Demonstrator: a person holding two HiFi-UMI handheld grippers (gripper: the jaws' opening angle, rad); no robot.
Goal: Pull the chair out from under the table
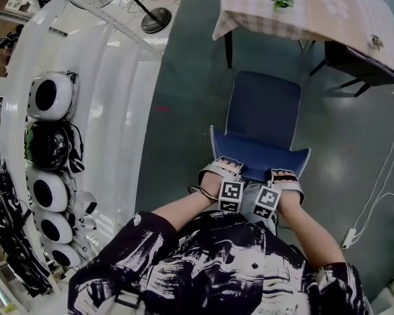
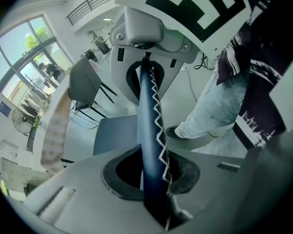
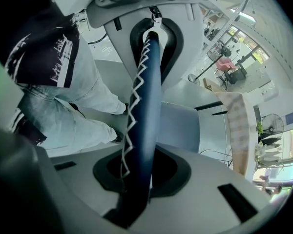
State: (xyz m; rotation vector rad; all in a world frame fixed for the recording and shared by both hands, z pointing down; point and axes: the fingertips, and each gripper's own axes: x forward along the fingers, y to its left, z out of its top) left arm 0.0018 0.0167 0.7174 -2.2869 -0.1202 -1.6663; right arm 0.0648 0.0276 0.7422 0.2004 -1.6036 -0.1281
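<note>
A blue chair stands on the grey floor, its seat (image 1: pixel 262 107) out in front of the table (image 1: pixel 302 12) with the checked cloth. Its backrest (image 1: pixel 259 153), edged with white zigzag stitching, is nearest me. My left gripper (image 1: pixel 226 170) and right gripper (image 1: pixel 282 176) point down side by side, both shut on the backrest's top edge. In the left gripper view the blue edge (image 2: pixel 151 126) runs up between the jaws of my left gripper (image 2: pixel 154 179). The right gripper view shows the same edge (image 3: pixel 146 96) clamped in my right gripper (image 3: pixel 139 174).
A white rack with several helmets (image 1: pixel 49 97) lines the left side. A fan base (image 1: pixel 156 20) stands at the back. A dark chair (image 1: pixel 354 64) sits under the table's right end. A white cable and plug (image 1: pixel 351 238) lie on the floor at right.
</note>
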